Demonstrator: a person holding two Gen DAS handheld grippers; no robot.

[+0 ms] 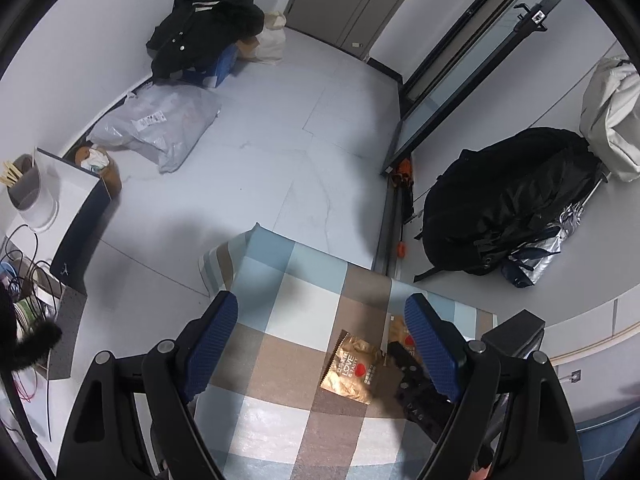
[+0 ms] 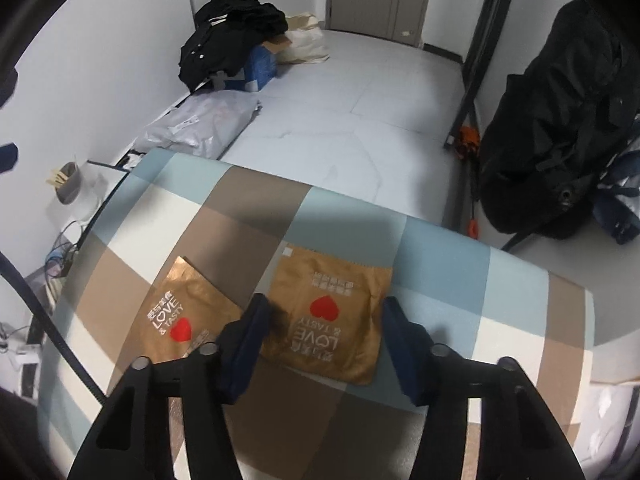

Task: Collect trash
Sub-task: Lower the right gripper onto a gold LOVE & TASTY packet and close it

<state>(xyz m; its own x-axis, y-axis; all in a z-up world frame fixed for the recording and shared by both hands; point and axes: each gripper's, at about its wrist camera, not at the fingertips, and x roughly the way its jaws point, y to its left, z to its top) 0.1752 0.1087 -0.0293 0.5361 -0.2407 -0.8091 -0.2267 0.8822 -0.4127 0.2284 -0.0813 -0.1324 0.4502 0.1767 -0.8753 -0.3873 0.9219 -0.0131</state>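
Two gold snack packets with a red heart lie flat on a checked bed cover (image 2: 440, 248). In the right wrist view my right gripper (image 2: 325, 300) reaches down over the right packet (image 2: 332, 280), one finger at each side edge. The packet is still flat and uncrumpled, so the jaws read as open. The left packet (image 2: 176, 312) lies just outside the left finger. In the left wrist view my left gripper (image 1: 320, 300) hangs wide open above the cover (image 1: 280, 320), holding nothing. One packet (image 1: 362, 368) shows between its fingers, the other (image 1: 398, 326) is mostly hidden behind the right finger.
A black backpack (image 1: 504, 204) and a white bag (image 1: 612, 116) stand on the floor to the right. A grey parcel bag (image 1: 156, 124) and a pile of black clothes (image 1: 204, 24) lie along the far wall. At left stands a side table (image 1: 76, 196) holding a white cup (image 1: 28, 196), with cables below.
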